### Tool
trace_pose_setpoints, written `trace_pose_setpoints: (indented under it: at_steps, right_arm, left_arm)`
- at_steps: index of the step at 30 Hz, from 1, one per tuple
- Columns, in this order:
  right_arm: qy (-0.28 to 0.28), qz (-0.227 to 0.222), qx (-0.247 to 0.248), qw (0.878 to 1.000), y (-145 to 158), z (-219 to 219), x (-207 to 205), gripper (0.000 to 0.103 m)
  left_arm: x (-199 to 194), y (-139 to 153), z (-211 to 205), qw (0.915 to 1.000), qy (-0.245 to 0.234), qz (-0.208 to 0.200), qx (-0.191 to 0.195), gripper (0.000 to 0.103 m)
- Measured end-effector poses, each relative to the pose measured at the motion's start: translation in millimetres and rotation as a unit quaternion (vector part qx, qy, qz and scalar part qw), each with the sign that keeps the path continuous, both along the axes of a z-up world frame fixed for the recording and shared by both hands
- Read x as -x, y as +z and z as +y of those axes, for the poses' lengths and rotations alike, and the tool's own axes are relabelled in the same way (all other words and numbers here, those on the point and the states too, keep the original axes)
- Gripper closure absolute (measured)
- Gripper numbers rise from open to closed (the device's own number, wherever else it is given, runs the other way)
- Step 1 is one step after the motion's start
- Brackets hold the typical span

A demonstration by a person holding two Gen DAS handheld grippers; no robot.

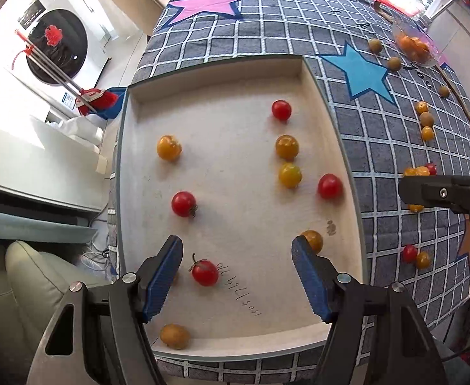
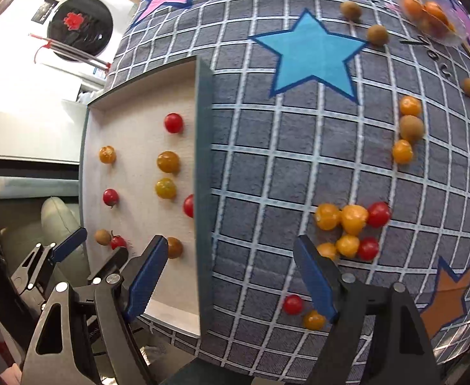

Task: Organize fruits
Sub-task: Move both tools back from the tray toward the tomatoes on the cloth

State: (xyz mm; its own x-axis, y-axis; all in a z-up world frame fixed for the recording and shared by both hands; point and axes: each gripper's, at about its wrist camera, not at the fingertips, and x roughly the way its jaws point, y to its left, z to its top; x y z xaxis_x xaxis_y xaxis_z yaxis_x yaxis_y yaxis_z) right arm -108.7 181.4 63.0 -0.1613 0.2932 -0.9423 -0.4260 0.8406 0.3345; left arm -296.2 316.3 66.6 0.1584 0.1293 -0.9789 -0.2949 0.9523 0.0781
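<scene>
A pale wooden tray [image 1: 328,102] lies on the checked tablecloth and holds several red and orange cherry tomatoes and a brown fruit [image 1: 174,336]. My left gripper [image 1: 237,247] hangs open above the tray's near end. A red tomato with a stem [image 1: 205,272] lies on the tray floor below its fingers, touching neither pad. My right gripper [image 2: 231,243] is open over the tray's right wall [image 2: 204,160], with nothing between its pads. A loose cluster of orange and red tomatoes [image 2: 350,221] lies on the cloth just beyond its right finger.
More fruit is scattered on the cloth: brown ones [image 2: 411,126] and a red and orange pair [image 2: 302,311]. A clear bag of orange fruit [image 2: 427,16] sits at the far right beside a wooden stick [image 1: 469,118]. The table edge drops to a sofa [image 1: 26,282] on the left.
</scene>
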Motion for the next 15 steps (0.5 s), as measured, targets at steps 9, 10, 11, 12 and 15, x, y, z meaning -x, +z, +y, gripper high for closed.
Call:
trace_pose_setpoints:
  at_steps: [9, 10, 11, 12, 15]
  right_arm:
    - [-0.080, -0.007, 0.051, 0.995, -12, -104, -8, 0.020]
    - [-0.080, -0.008, 0.055, 0.995, -14, -112, -6, 0.020]
    - [-0.079, -0.007, 0.056, 0.995, -15, -120, -3, 0.020]
    - [-0.077, -0.006, 0.056, 0.995, -16, -128, -1, 0.020]
    - [-0.064, -0.002, 0.056, 0.996, -20, -141, 9, 0.020]
  left_arm:
    - [-58, 9, -62, 0.9948, -0.098, -0.013, 0.022, 0.031]
    - [-64, 7, -69, 0.9936, -0.110, -0.010, 0.024, 0.031]
    - [-69, 3, -77, 0.9921, -0.122, -0.008, 0.026, 0.031]
    - [-74, -1, -84, 0.9907, -0.133, -0.004, 0.026, 0.031]
    - [-85, -14, -102, 0.9869, -0.159, 0.009, 0.027, 0.031]
